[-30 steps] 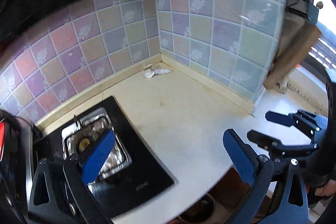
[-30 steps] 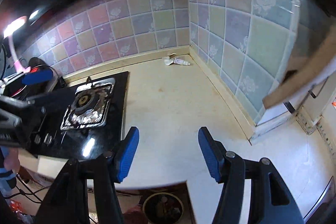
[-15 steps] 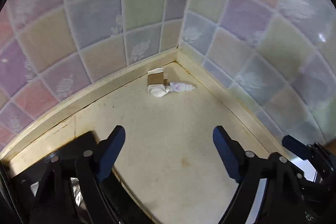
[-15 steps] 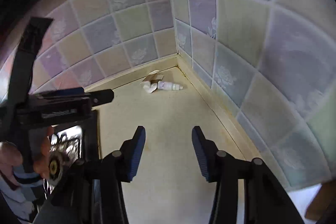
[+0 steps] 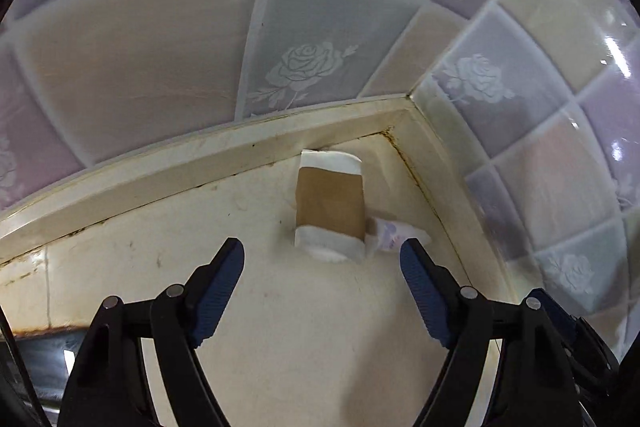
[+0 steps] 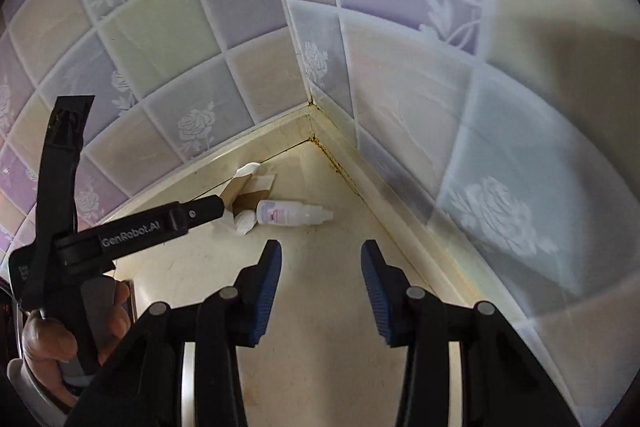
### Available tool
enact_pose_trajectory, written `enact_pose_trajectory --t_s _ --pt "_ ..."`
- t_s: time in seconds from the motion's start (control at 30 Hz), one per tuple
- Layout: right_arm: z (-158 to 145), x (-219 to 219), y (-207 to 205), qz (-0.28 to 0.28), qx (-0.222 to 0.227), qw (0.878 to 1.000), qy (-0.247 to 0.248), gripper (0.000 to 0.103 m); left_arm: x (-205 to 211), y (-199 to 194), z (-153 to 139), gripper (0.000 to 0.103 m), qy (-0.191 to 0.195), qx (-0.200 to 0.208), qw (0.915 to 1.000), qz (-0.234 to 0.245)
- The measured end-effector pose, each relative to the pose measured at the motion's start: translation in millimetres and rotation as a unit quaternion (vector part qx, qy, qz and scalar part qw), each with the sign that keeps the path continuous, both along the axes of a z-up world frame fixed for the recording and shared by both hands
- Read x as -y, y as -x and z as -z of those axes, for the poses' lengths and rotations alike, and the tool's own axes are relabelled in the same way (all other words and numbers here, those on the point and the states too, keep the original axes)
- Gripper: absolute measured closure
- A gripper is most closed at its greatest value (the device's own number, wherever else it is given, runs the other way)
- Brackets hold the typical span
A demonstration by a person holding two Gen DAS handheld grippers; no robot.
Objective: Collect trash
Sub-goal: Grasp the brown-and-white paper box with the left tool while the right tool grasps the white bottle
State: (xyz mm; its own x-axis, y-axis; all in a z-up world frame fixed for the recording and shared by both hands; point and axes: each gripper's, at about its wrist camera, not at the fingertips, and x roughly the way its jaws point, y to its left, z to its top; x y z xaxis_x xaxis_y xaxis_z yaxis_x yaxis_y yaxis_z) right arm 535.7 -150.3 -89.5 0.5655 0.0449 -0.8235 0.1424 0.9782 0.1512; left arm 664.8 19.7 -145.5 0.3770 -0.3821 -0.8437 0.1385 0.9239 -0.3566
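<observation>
In the counter's back corner lies the trash: an opened brown-and-white carton (image 5: 330,211) and, against its right side, a small white dropper bottle (image 5: 394,233). My left gripper (image 5: 320,263) points down at the carton. Its jaws are closing, the pads stand clear of the carton's near end, and it is open. The right wrist view shows the bottle (image 6: 292,213) on its side beside the carton (image 6: 248,193) and a crumpled white scrap (image 6: 244,221). My right gripper (image 6: 320,267) hovers just short of the bottle, jaws closing with nothing between them.
Pastel rose-patterned tiles (image 5: 304,63) close the corner on two sides above a raised cream kerb (image 5: 200,155). The black stove edge (image 5: 40,351) shows at lower left. A person's hand (image 6: 72,331) holds the left tool's black arm (image 6: 140,227), which reaches to the carton.
Both grippers have travelled from the counter's front into the back corner and dropped lower, so the trash now fills the view. Both pairs of jaws have narrowed.
</observation>
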Motion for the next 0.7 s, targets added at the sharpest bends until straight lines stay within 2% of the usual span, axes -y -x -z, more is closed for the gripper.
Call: enact_pose_trajectory --t_s 0.23,0.33,0.37,0.4,0.53,0.7 --pt "15.4 1.1 -23.7 -0.009 -0.006 1.0 -0.011 0.061 14.1 -27.7 30.7 0.032 -0.006 -0.017 0.9997 -0.015" --pt "19.8 -0.7 -26.9 -0.019 -0.011 1.0 -0.007 0.061 18.6 -32.8 36.5 0.045 -0.005 -0.014 0.9996 -0.022" --pt "21.4 -1.8 -29.1 -0.023 -0.012 1.0 -0.006 0.061 20.7 -34.0 38.4 0.057 -0.001 -0.019 0.9996 -0.019" --pt "22.6 -1.8 -30.5 -0.025 -0.013 1.0 -0.006 0.061 22.5 -34.2 40.4 0.061 0.013 -0.024 0.9995 -0.014" --pt "27.2 -2.8 -37.2 -0.039 -0.019 0.999 -0.016 0.061 28.9 -27.3 39.1 0.061 -0.017 -0.011 0.9997 -0.016" --pt "32.7 -9.4 -43.9 -0.075 -0.02 0.997 -0.01 0.061 16.9 -18.2 34.2 0.062 -0.032 -0.027 0.9983 -0.041"
